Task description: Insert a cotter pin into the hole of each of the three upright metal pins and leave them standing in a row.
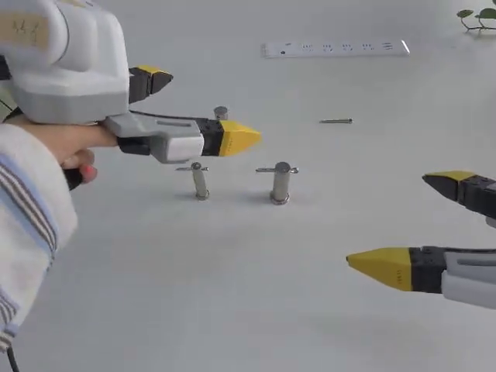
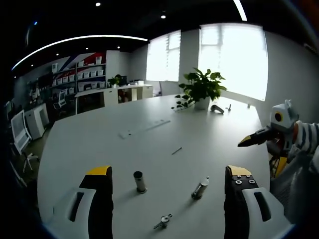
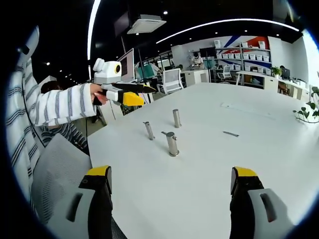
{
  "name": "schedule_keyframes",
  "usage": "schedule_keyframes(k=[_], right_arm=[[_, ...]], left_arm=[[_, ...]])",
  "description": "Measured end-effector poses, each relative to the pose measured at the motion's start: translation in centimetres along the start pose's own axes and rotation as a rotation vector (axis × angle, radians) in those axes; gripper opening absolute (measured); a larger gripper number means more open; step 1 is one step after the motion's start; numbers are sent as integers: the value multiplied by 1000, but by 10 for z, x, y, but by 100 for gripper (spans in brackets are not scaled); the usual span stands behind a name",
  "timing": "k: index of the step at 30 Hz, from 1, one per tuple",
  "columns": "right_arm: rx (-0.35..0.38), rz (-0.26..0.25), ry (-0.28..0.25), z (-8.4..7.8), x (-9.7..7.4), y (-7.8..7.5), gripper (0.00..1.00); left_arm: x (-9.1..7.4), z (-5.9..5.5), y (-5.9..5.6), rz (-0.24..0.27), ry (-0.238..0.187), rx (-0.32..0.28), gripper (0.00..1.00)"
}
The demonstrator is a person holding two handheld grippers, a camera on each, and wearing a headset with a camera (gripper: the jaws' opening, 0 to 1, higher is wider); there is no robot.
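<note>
The left gripper hangs above the white table at the far left, held by a hand in a striped sleeve. Its jaws are spread wide and grasp nothing. The right gripper hovers at the near right, its jaws also released and empty.

3 upright metal pins stand between them. The near-left pin and the near-right pin stand side by side, each with a cotter pin through its top. The far pin stands behind them, partly hidden by the left gripper's lower jaw. In the right gripper view this far pin looks plain at the top.

1 loose cotter pin lies flat on the table, well to the right of the far pin. A power strip lies at the far edge, and a plant shows at the far right corner.
</note>
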State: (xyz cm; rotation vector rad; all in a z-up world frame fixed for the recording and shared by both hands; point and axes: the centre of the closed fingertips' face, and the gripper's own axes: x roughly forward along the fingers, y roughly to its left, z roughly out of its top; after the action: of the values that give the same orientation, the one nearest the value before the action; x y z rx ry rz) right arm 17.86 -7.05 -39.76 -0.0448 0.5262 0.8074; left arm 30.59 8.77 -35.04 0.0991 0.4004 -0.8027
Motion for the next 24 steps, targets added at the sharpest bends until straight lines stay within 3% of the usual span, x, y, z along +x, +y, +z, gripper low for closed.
schedule_keyframes(k=[2, 5, 13, 15, 17, 24], right_arm=[[-8, -11, 7, -3, -1, -3, 96], [-10, -18, 16, -6, -3, -3, 96], [-7, -38, 2, -5, -7, -5, 95], [-7, -40, -1, -4, -7, -5, 95], [-7, -42, -7, -2, -8, -5, 95], [-3, -49, -18, 1, -9, -6, 95]], left_arm=[[6, 2, -2, -11, 2, -22, 85], [15, 2, 5, 5, 4, -46, 81], [32, -10, 18, 28, 74, -50, 72], [37, -18, 24, 51, 124, -44, 66], [42, -26, 30, 82, 175, -73, 62], [58, -36, 26, 100, 243, -88, 56]])
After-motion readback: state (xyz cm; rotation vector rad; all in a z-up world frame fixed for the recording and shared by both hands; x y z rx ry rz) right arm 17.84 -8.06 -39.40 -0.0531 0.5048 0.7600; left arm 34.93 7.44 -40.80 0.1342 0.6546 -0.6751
